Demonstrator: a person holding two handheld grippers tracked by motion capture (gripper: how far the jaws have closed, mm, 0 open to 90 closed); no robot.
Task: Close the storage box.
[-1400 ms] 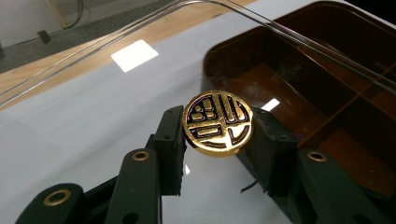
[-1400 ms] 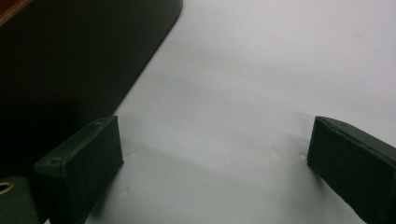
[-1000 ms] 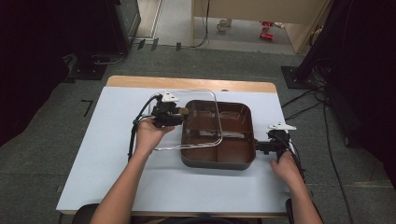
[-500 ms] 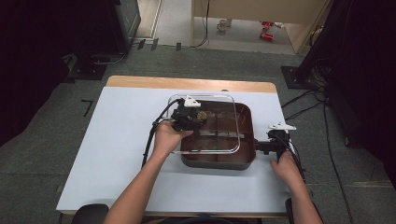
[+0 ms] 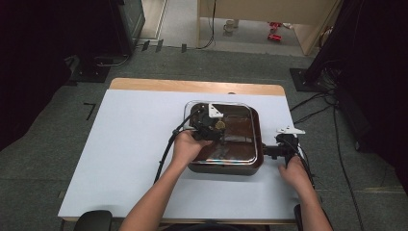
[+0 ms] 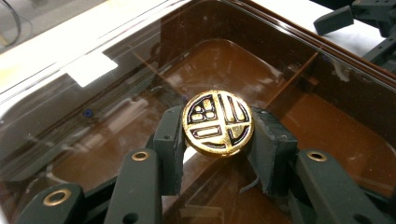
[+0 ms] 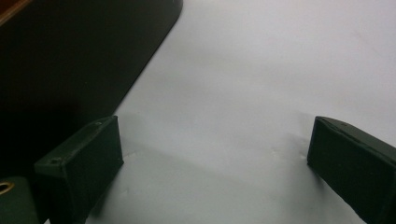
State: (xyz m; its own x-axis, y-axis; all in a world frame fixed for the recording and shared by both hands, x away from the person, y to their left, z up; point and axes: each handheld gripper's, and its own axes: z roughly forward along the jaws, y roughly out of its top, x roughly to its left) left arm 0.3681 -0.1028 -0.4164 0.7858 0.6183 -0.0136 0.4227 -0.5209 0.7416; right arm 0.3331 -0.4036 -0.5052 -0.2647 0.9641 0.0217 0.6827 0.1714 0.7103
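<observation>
Lowering the glass lid [image 5: 231, 130] squarely (left gripper [image 6: 217, 140] pinching its gold knob [image 6: 217, 122]) matters; right gripper [image 5: 274, 151], at the brown tray's [image 5: 257, 161] three o'clock, gapes empty.

Lid [image 5: 235, 139] on pan [image 5: 258, 159], tool [image 5: 272, 153] right

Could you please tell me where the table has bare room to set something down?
The table is bare left of the brown pan, and along its near edge. It is crowded at the right edge, where the right tongs sit beside the pan.
</observation>
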